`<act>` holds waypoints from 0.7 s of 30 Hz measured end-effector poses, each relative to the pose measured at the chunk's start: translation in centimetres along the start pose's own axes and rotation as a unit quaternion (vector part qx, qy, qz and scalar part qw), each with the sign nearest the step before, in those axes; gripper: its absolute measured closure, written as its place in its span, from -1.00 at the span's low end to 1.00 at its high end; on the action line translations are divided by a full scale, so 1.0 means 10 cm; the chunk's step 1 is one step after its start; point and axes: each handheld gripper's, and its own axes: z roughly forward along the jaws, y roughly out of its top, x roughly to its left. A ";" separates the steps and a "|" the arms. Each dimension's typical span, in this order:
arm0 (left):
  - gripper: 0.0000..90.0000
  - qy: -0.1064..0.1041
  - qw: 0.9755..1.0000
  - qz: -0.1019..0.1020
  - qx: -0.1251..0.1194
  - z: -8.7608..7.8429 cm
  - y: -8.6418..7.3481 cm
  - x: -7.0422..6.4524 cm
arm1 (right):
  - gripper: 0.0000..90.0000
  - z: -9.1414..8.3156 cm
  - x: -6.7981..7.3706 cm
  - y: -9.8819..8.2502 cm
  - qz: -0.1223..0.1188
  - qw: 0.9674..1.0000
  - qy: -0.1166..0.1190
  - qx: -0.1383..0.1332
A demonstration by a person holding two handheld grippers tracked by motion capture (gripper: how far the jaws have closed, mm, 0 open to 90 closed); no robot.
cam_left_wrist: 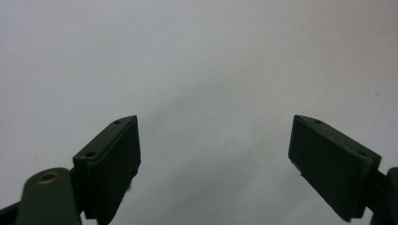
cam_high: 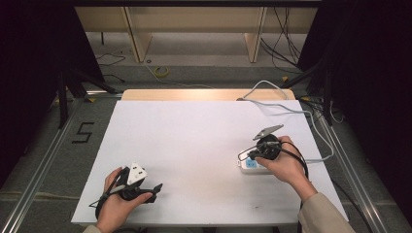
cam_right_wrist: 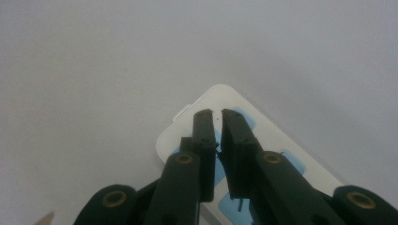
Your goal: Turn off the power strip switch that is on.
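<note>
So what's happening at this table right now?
A person sits at a white table with a two-jaw gripper in each hand. The right gripper, jaws nearly together with nothing seen between them, hovers over a white power strip with blue sockets. The left gripper rests apart, jaws wide open over bare tabletop.

White rectangular table (cam_high: 194,145): left black two-jaw gripper (cam_high: 154,189) at 7 o'clock, right black gripper (cam_high: 248,156) at 4 o'clock over white plastic power strip (cam_high: 252,166), grey cable (cam_high: 286,109) toward 1 o'clock.
</note>
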 end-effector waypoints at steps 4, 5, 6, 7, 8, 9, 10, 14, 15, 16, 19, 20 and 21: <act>-0.62 0.000 1.000 0.000 0.000 0.00 0.00 0.00 | 0.87 -0.02 0.01 -0.03 -0.001 1.000 0.004 -0.002; -0.62 0.000 1.000 0.000 0.000 0.00 0.00 0.00 | 0.87 -0.02 0.02 -0.04 0.001 1.000 0.004 -0.002; -0.62 0.000 1.000 0.000 0.000 0.00 0.00 0.00 | 0.86 -0.02 0.02 -0.05 0.001 1.000 0.006 -0.002; -0.62 0.000 1.000 0.000 0.000 0.00 0.00 0.00 | 0.86 -0.03 0.02 -0.05 -0.003 1.000 0.006 -0.004; -0.62 0.000 1.000 0.000 0.000 0.00 0.00 0.00 | 0.86 -0.03 0.03 -0.06 -0.002 1.000 0.007 -0.002; -0.62 -0.001 1.000 0.000 -0.001 0.00 0.00 0.00 | 0.85 -0.04 0.03 -0.06 -0.003 1.000 0.006 -0.003; -0.62 -0.001 1.000 -0.001 -0.001 0.00 0.00 0.00 | 0.85 -0.05 0.04 -0.06 -0.001 1.000 0.007 -0.004; -0.62 -0.001 1.000 0.000 -0.001 0.00 0.00 0.00 | 0.84 -0.08 0.07 -0.07 -0.006 1.000 0.009 -0.010; -0.62 -0.001 1.000 -0.001 -0.001 0.00 0.00 0.00 | 0.84 -0.08 0.07 -0.08 -0.008 1.000 0.010 -0.012; -0.62 -0.001 1.000 -0.001 -0.001 0.00 0.00 0.00 | 0.84 -0.09 0.08 -0.09 -0.006 1.000 0.012 -0.011; -0.62 -0.001 1.000 0.000 -0.001 0.00 0.00 0.00 | 0.83 -0.08 0.09 -0.12 -0.006 1.000 0.014 -0.015; -0.62 -0.001 1.000 0.000 0.000 0.00 0.00 0.00 | 0.83 -0.09 0.10 -0.13 -0.006 1.000 0.015 -0.015; -0.62 -0.001 1.000 0.000 0.000 0.00 0.00 0.00 | 0.83 -0.09 0.10 -0.14 -0.008 1.000 0.017 -0.017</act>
